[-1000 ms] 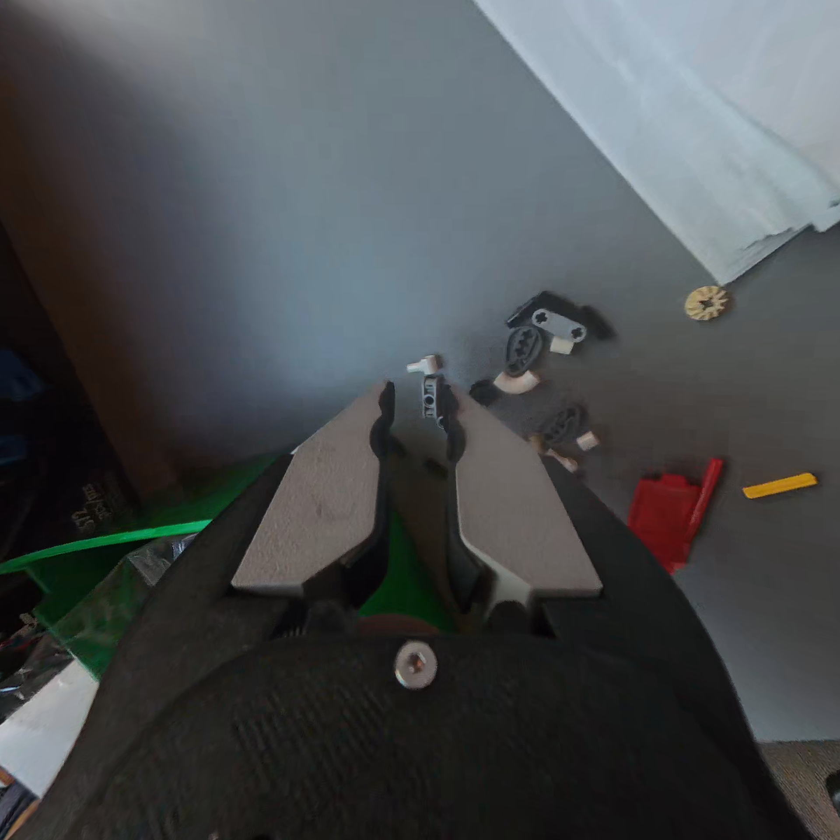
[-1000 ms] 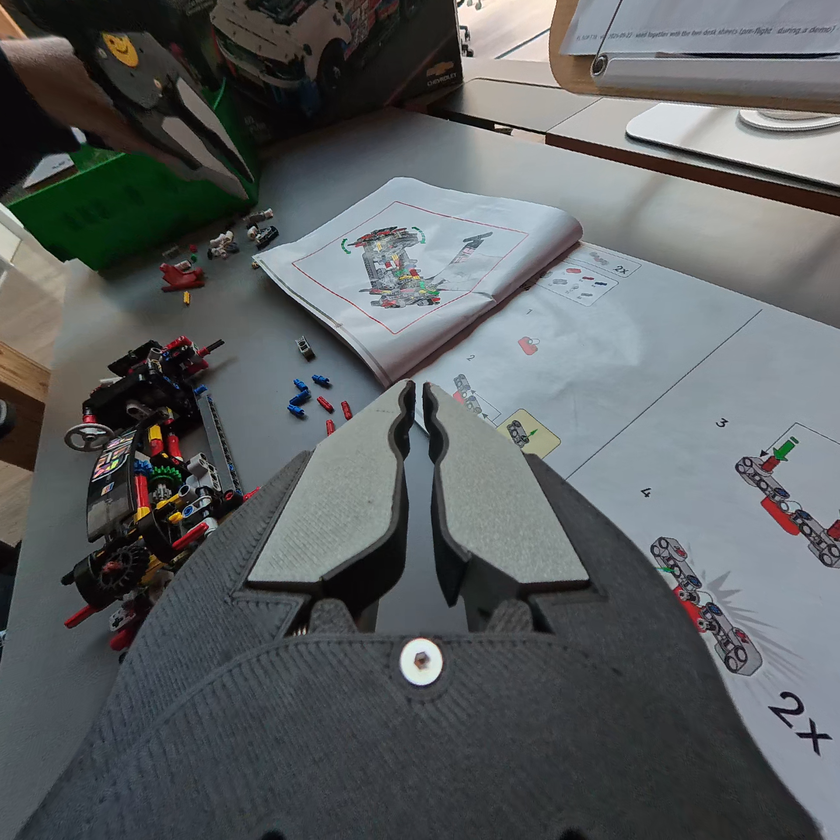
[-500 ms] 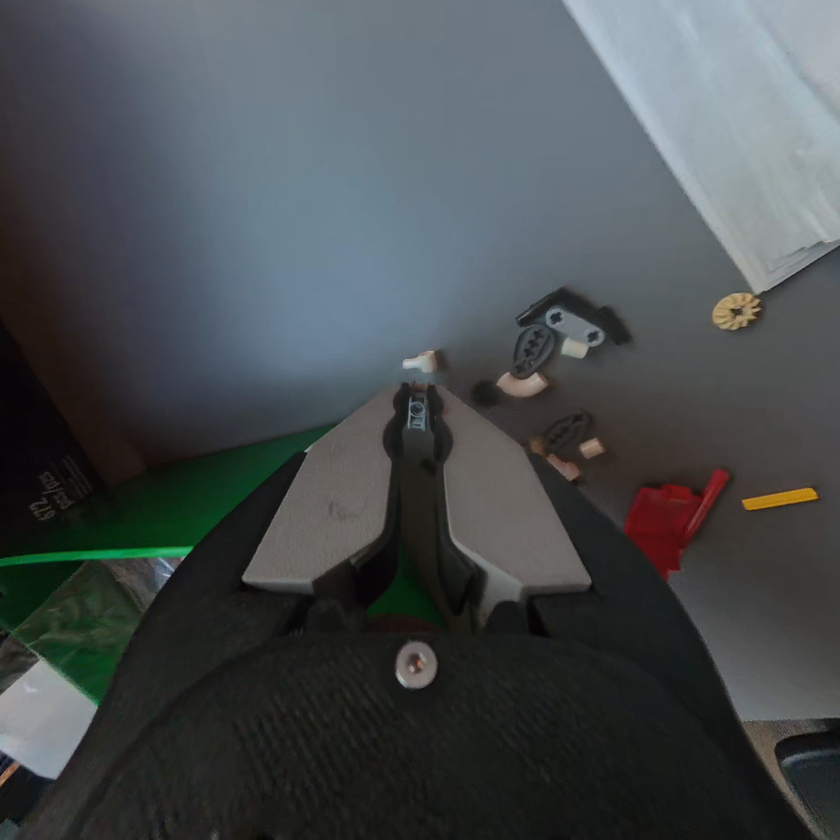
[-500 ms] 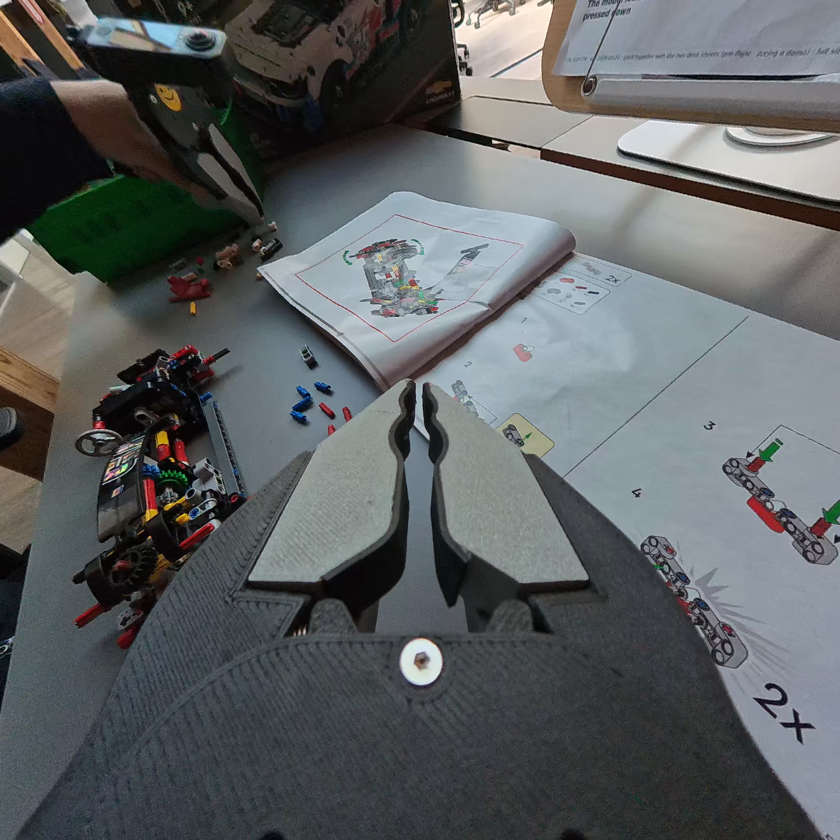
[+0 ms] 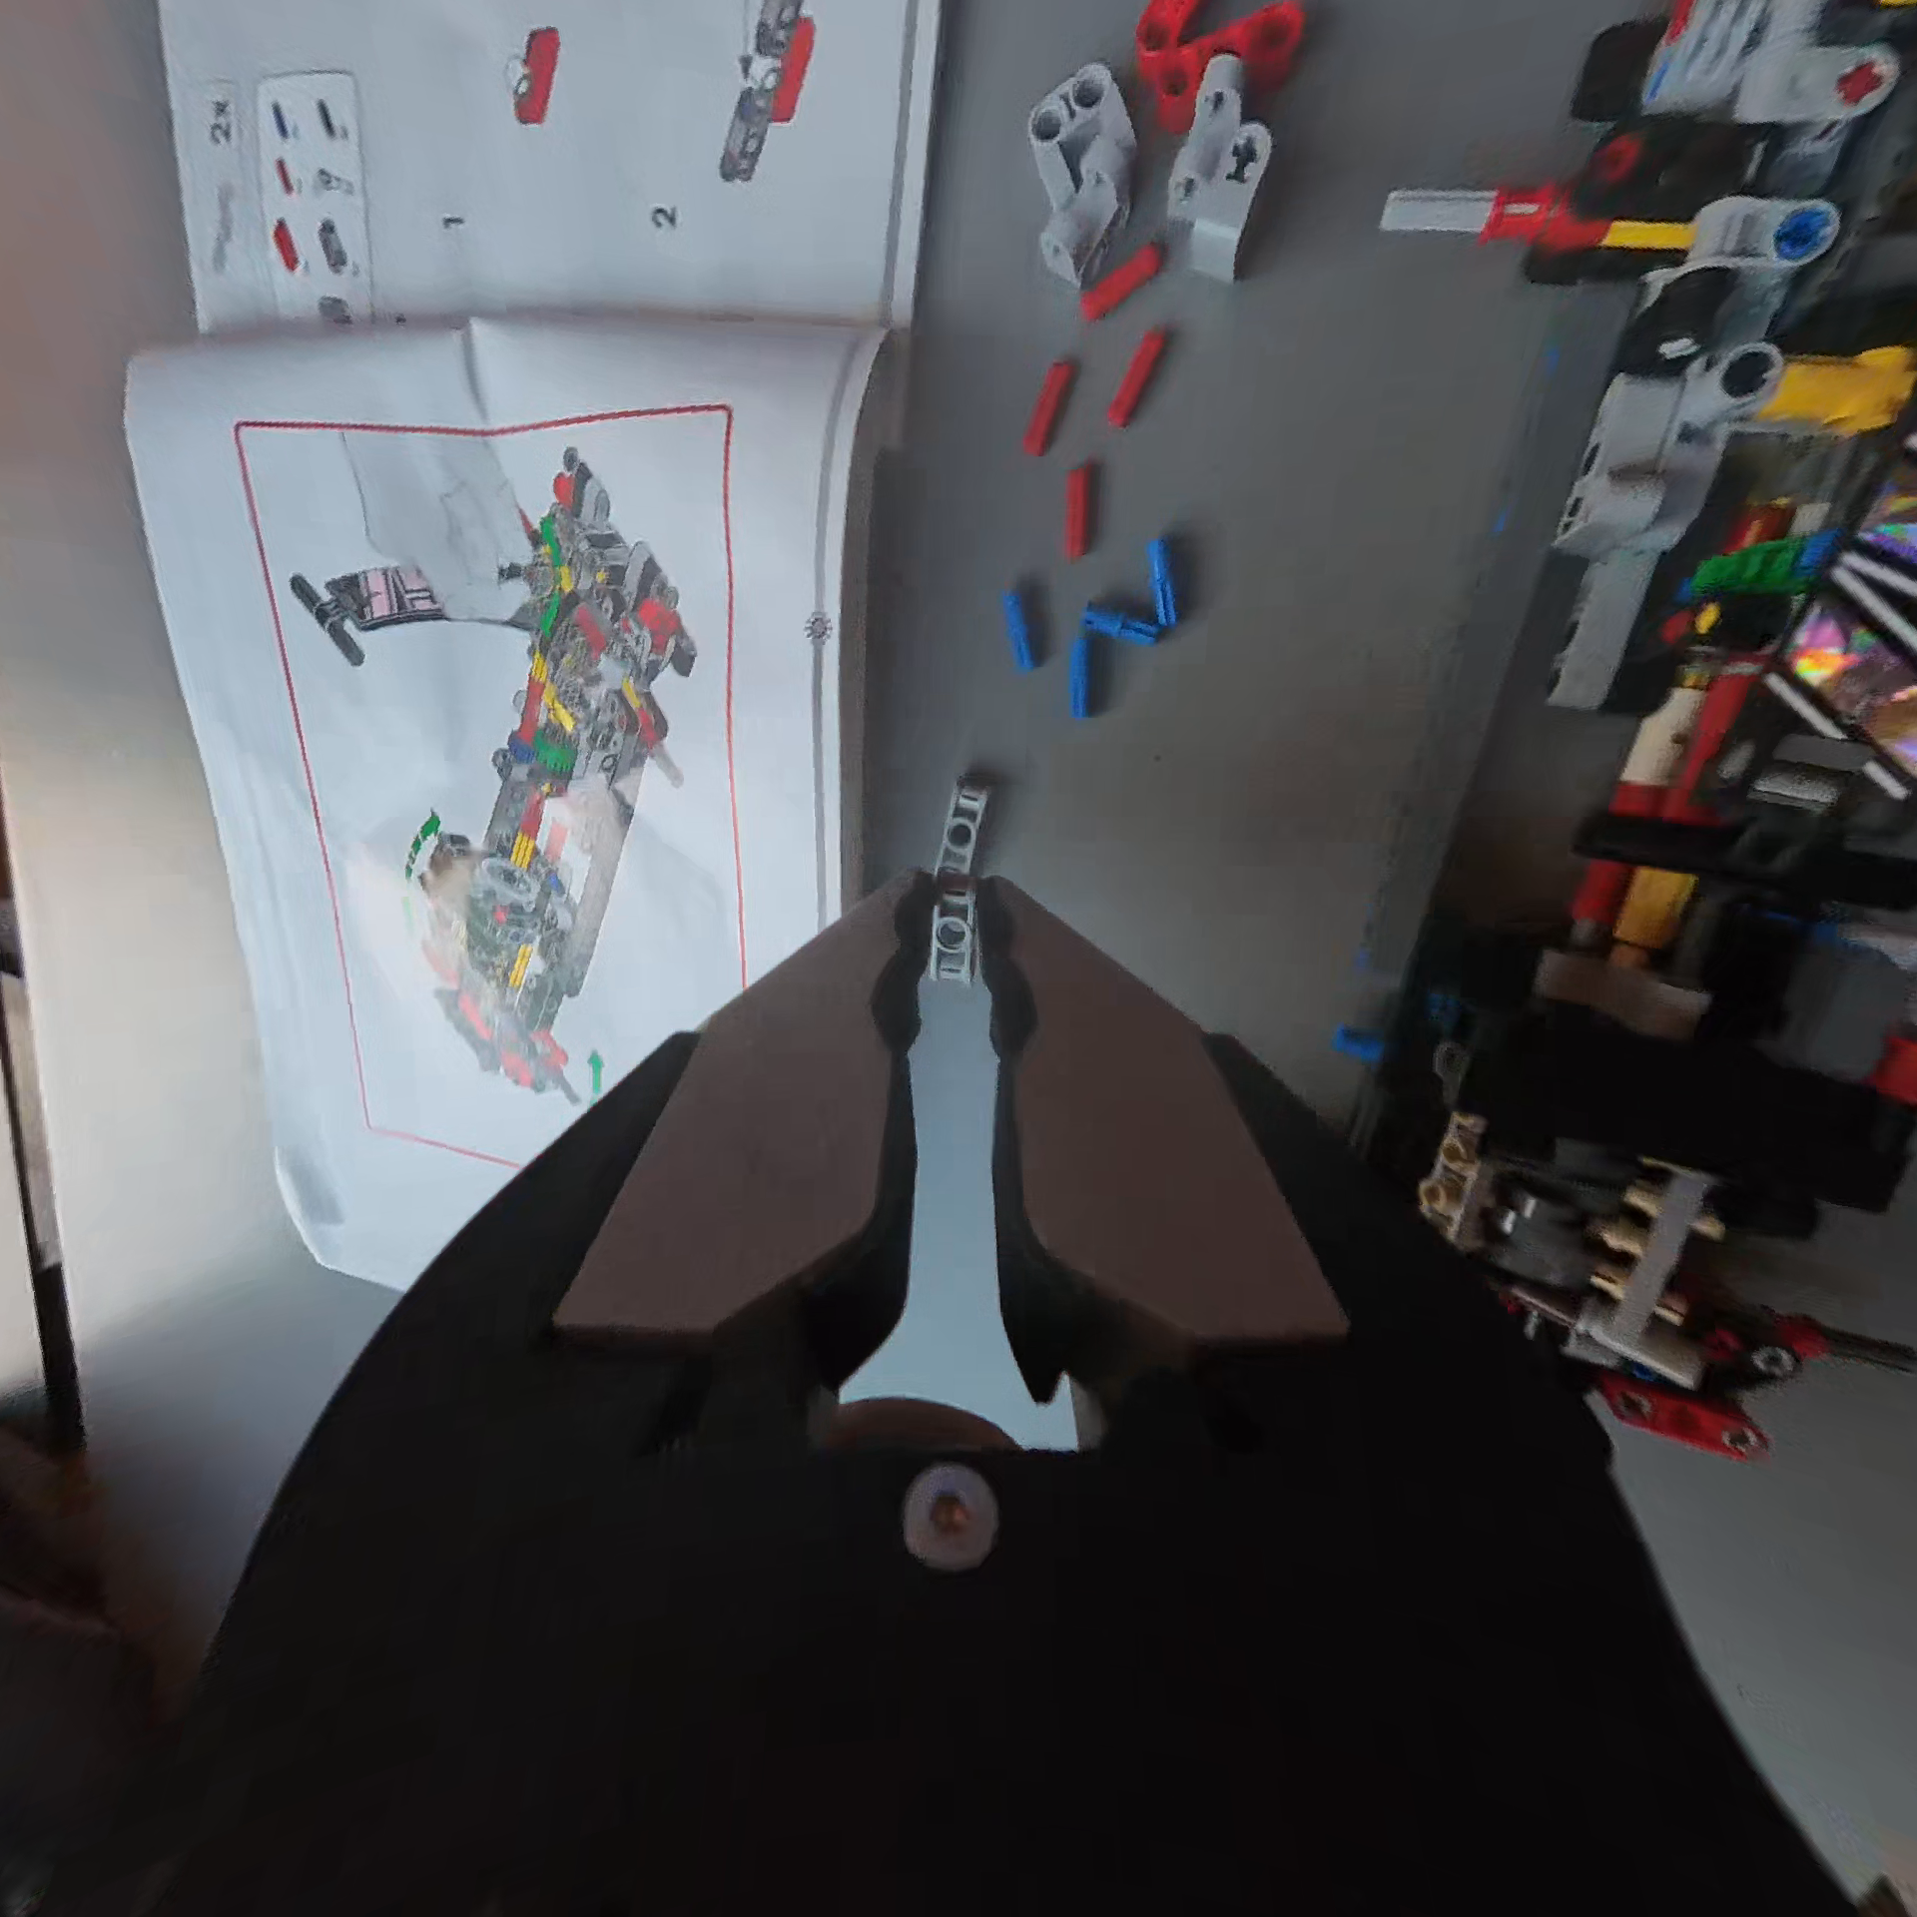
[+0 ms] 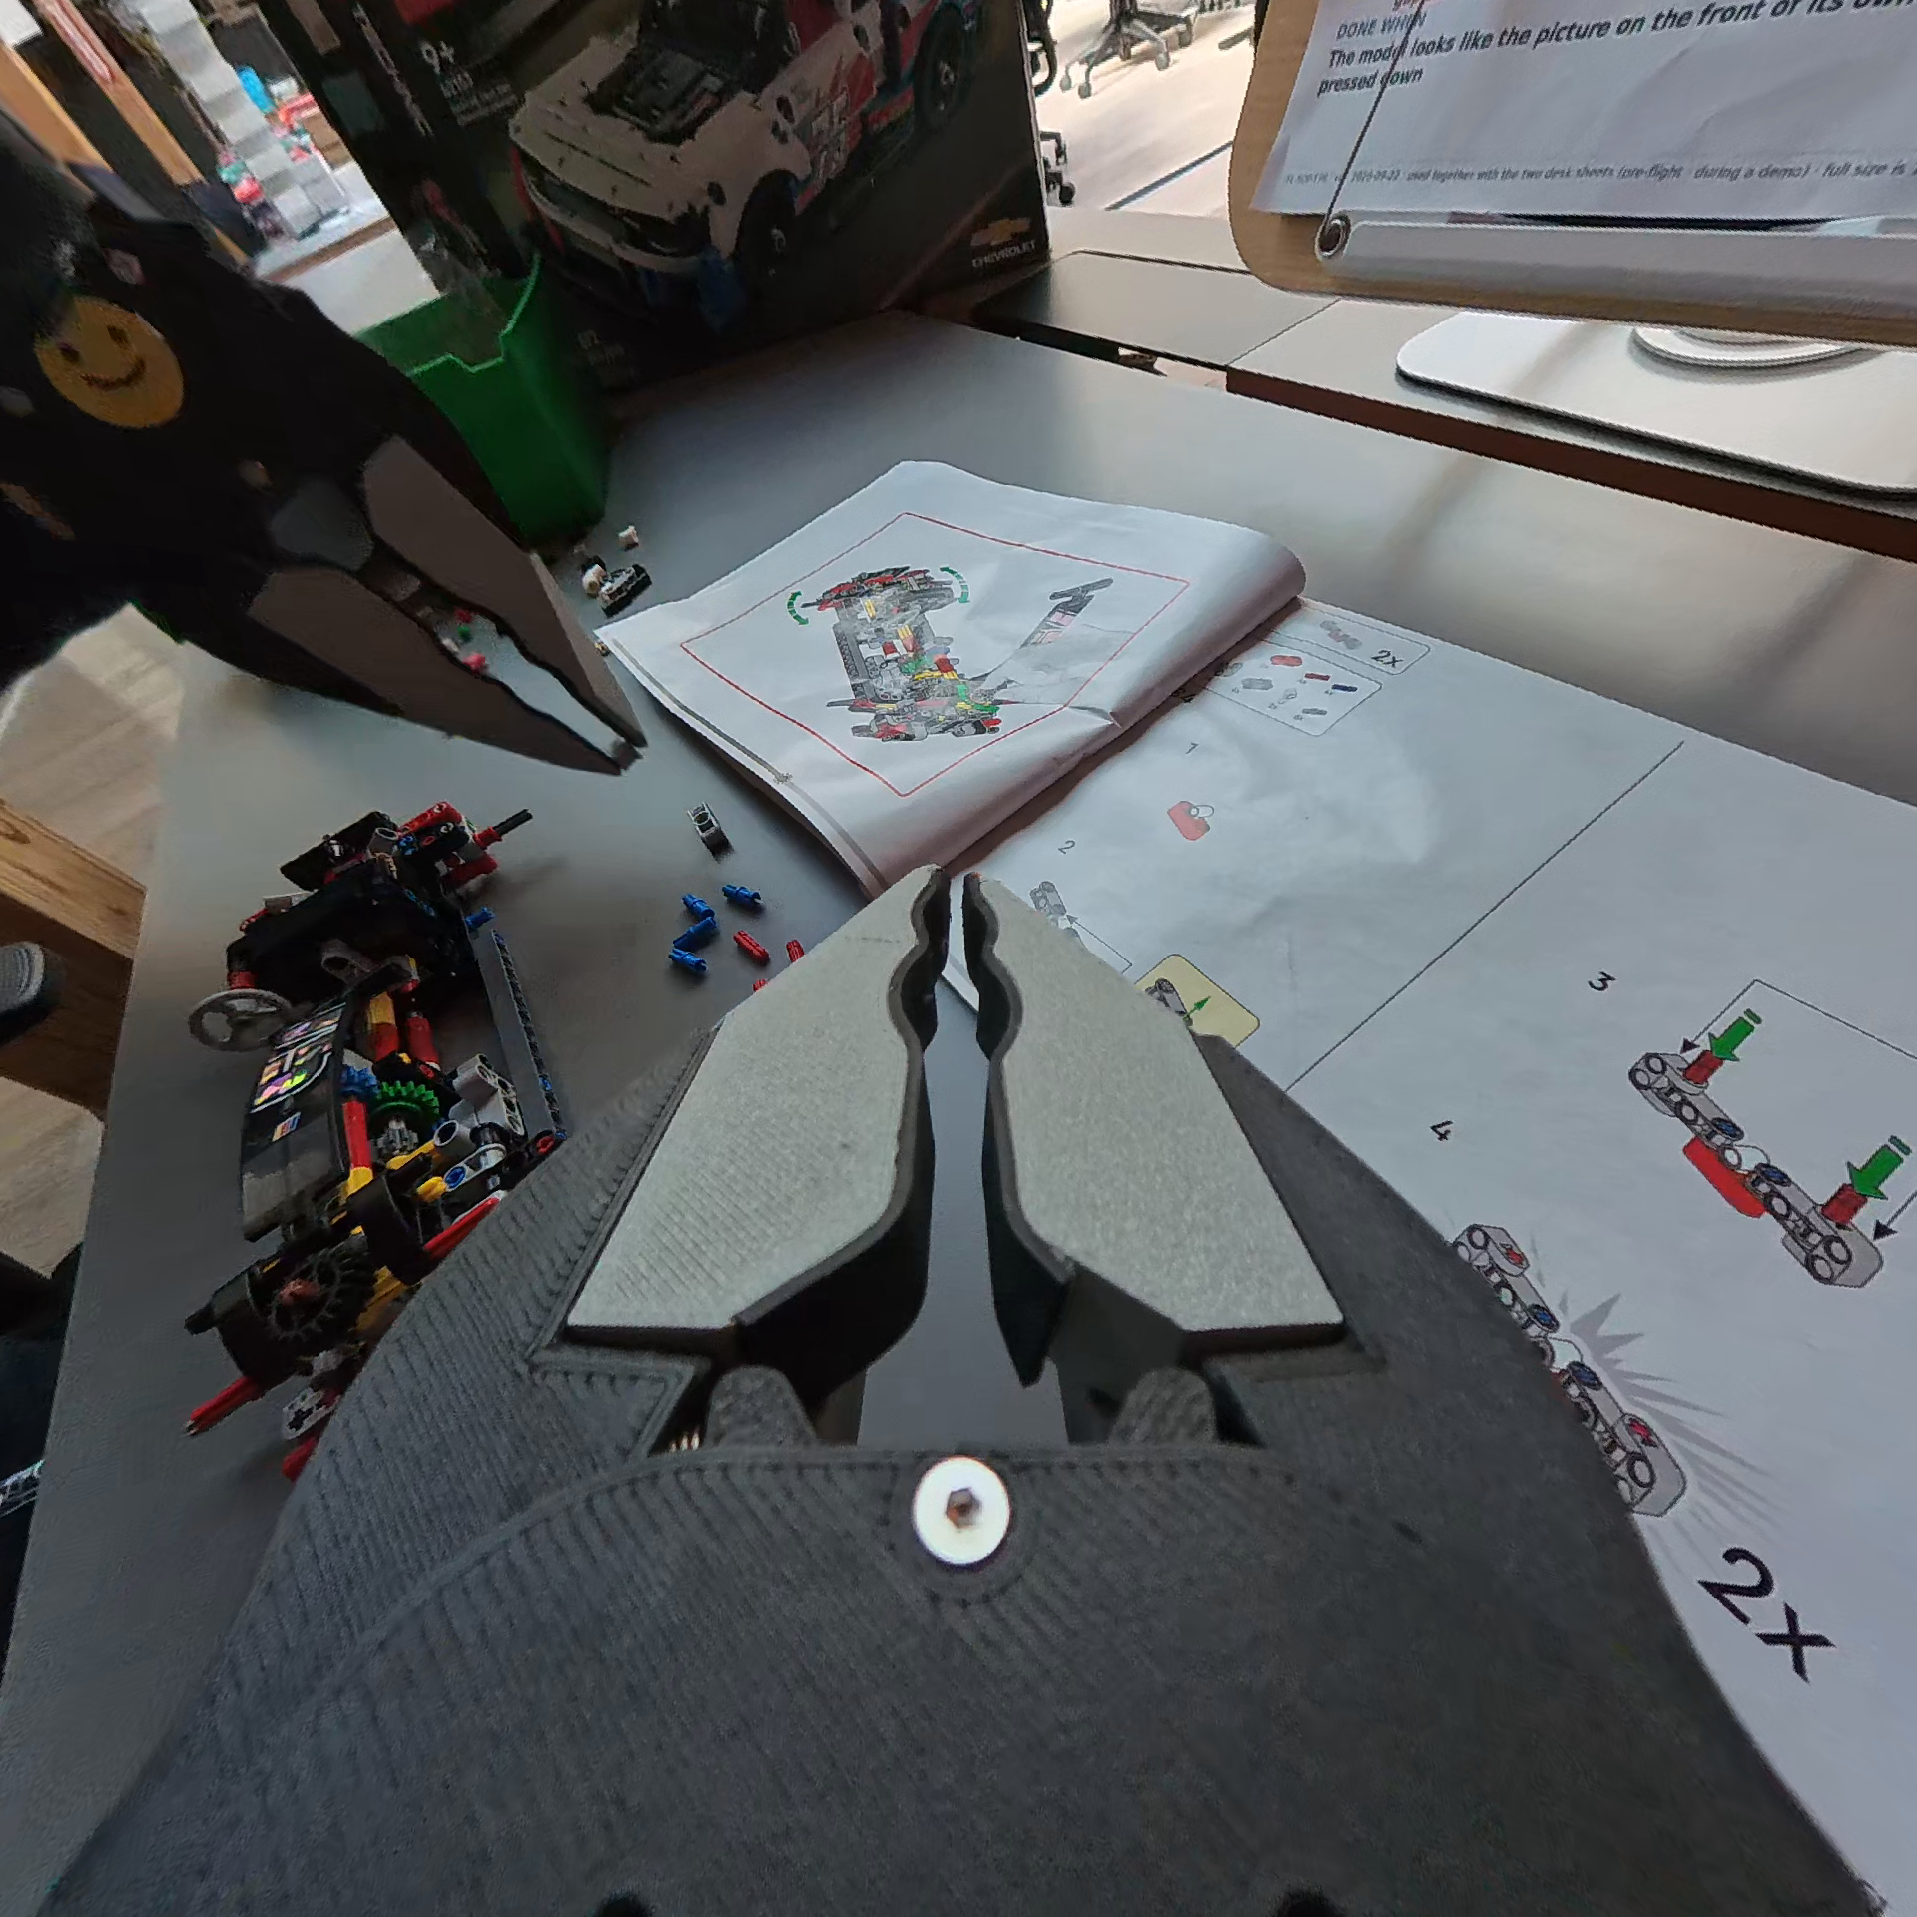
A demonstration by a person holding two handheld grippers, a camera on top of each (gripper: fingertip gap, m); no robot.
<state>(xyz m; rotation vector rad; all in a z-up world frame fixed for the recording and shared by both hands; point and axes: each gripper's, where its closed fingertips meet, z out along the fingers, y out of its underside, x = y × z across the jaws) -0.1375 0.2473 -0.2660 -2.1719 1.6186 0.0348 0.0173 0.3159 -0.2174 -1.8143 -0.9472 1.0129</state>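
- The left gripper was closed on a small light grey building-toy beam with round holes, and both fingertips pressed its sides so that it stood out a little between them.
- A second small grey beam lay on the grey table just past that gripper's tips; in the left wrist view the two pieces lined up almost end to end, and I could not tell whether they touched.
- Seen from the right wrist view, the left gripper hung above the table beside the near edge of the open instruction booklet, tips drawn almost together.
- The right gripper had its jaws nearly together, with only a thin slit between the wavy pads, and nothing lay between them.
- It hovered over the corner where the booklet met the large printed instruction sheet.
- Loose blue pins and red pins were scattered on the table ahead of the left gripper, between the booklet and the partly built toy car chassis.
- Two light grey connector pieces and a red one lay farther off.
- A green bin and a dark product box showing a white car stood at the table's far side.
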